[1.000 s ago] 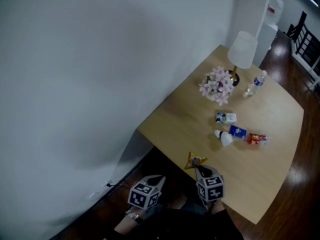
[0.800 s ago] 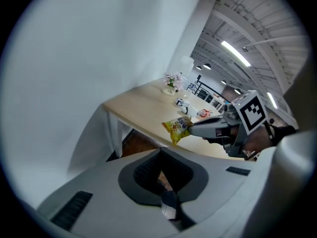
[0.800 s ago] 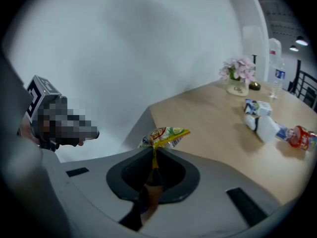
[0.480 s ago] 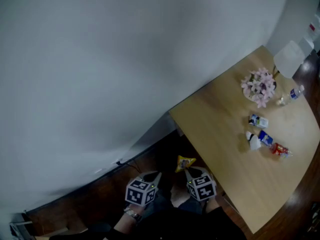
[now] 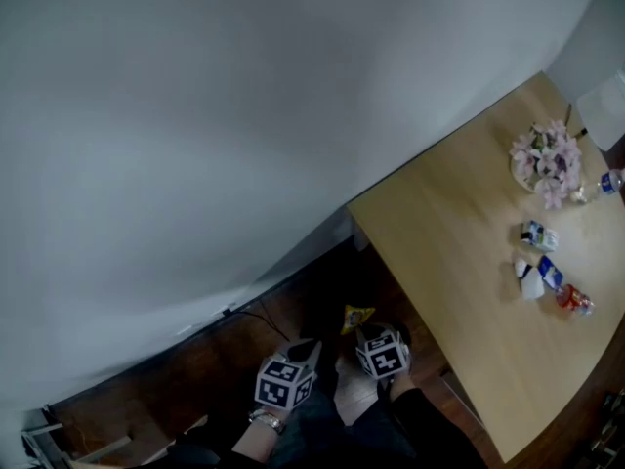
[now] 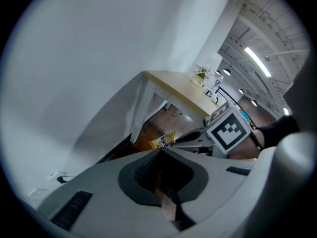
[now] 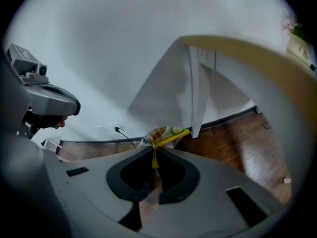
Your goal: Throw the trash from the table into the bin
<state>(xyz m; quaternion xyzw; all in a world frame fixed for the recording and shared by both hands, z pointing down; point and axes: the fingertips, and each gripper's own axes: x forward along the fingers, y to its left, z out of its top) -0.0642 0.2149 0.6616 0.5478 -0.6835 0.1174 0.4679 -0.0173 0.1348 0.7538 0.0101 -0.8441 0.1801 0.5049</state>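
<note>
Snack packet [image 5: 357, 318] | was pinched by right gripper [image 5: 362, 331] beyond the table [image 5: 459, 233] edge, for binning | left gripper [image 5: 310, 348] was closed, empty

Big plain white wall [image 5: 244, 115] fills most of what I'm looking at. Below it there's dark wood floor [image 5: 195, 369], with a thin black cable [image 5: 256, 313] trailing out across the boards from the foot of the wall. Way off to my right is a bunch of pink flowers [image 5: 549, 156] in a pot, with a white lampshade [image 5: 604, 110] just beside them, half cut off. Long strip lights [image 6: 257, 61] run along the ceiling further back – that's about it.
</note>
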